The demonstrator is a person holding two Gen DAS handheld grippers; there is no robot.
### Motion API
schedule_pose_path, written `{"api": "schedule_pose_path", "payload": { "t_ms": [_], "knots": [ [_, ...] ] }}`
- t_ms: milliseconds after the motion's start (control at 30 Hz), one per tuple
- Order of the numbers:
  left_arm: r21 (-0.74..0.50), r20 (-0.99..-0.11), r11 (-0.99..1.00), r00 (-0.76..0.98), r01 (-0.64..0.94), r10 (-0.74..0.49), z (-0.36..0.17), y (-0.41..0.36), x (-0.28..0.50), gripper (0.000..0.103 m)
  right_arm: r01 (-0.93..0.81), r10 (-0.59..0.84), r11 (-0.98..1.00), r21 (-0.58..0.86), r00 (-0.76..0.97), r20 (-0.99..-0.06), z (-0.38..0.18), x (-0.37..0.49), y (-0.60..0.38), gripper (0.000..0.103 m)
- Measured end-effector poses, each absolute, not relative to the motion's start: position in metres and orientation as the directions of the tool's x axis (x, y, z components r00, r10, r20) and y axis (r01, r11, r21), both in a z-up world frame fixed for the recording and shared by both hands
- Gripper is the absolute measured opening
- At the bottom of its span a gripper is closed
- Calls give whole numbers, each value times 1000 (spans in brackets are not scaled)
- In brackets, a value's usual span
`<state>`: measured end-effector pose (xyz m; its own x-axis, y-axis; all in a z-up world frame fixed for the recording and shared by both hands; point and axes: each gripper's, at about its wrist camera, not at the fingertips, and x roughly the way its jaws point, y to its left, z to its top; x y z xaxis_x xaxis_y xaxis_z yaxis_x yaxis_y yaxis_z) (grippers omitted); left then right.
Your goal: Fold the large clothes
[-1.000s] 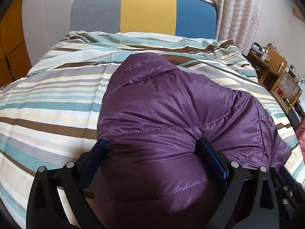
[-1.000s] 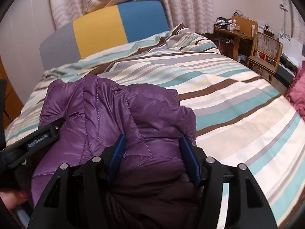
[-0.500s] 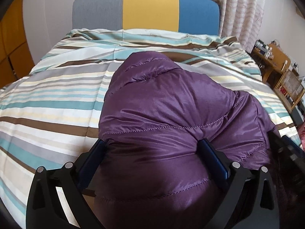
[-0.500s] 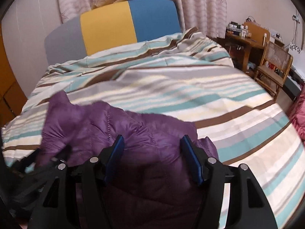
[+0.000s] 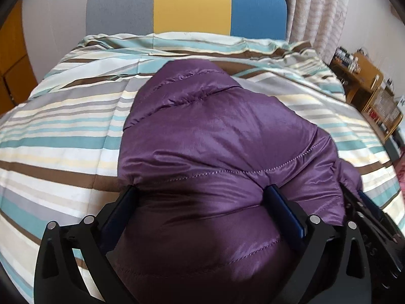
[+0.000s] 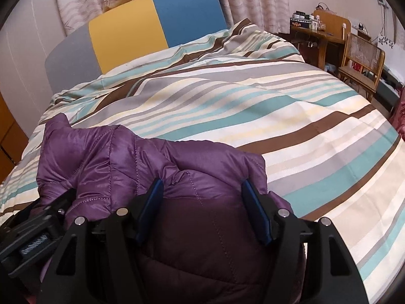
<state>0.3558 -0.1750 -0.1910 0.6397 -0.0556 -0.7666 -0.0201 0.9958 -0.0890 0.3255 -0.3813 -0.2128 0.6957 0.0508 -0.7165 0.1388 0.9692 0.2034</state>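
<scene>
A striped bed (image 5: 63,136) with a purple puffer jacket (image 5: 215,139) bunched at its near edge.
Left view: our left gripper (image 5: 202,200) pinches a thick jacket fold, lower centre. Right view: our right gripper (image 6: 202,192) clamps another fold of the jacket (image 6: 126,152), its jaws just easing wider.

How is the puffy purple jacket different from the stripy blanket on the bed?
The puffy purple quilted jacket is one plain colour, while the striped bed cover has teal, brown, grey and cream bands. The jacket is bunched into a rounded heap; the cover lies spread across the bed. The jacket is far smaller and sits on top of the cover. Both are soft fabric with a slight sheen.
</scene>
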Motion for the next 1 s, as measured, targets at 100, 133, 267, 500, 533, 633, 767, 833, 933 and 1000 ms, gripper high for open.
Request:
{"api": "schedule_pose_path", "payload": {
  "t_ms": [100, 133, 267, 500, 533, 633, 767, 833, 933, 1000],
  "knots": [
    [-136, -755, 990, 649, -22, -89, -185, -166, 342, 100, 133, 53, 970, 205, 705, -707, -211, 324, -382, 66],
    [-161, -753, 987, 649, -21, -109, -183, -161, 334, 100, 133, 51, 970, 204, 709, -703, -210, 323, -382, 66],
    [-291, -721, 957, 658, -1, -219, -181, -140, 301, 100, 132, 33, 974, 184, 721, -692, -206, 320, -379, 70],
    [-378, -702, 925, 641, 33, -310, -179, -123, 270, 100, 121, 32, 972, 200, 779, -627, -189, 292, -380, 86],
    [-382, -702, 923, 636, 41, -319, -180, -122, 269, 100, 118, 22, 977, 179, 775, -632, -186, 287, -378, 87],
    [-396, -707, 917, 620, 51, -340, -180, -117, 266, 100, 111, 4, 984, 142, 773, -634, -179, 272, -375, 91],
    [-412, -715, 909, 595, 66, -367, -182, -108, 261, 100, 141, -3, 977, 162, 763, -646, -173, 248, -388, 94],
    [-410, -719, 909, 586, 78, -374, -181, -107, 258, 100, 185, 3, 960, 211, 745, -667, -175, 237, -403, 96],
    [-417, -720, 904, 573, 95, -392, -182, -104, 254, 100, 220, 69, 923, 315, 711, -700, -184, 224, -423, 98],
    [-433, -718, 895, 561, 104, -413, -184, -102, 253, 100, 232, 148, 886, 401, 678, -720, -195, 217, -435, 98]
  ]
}}
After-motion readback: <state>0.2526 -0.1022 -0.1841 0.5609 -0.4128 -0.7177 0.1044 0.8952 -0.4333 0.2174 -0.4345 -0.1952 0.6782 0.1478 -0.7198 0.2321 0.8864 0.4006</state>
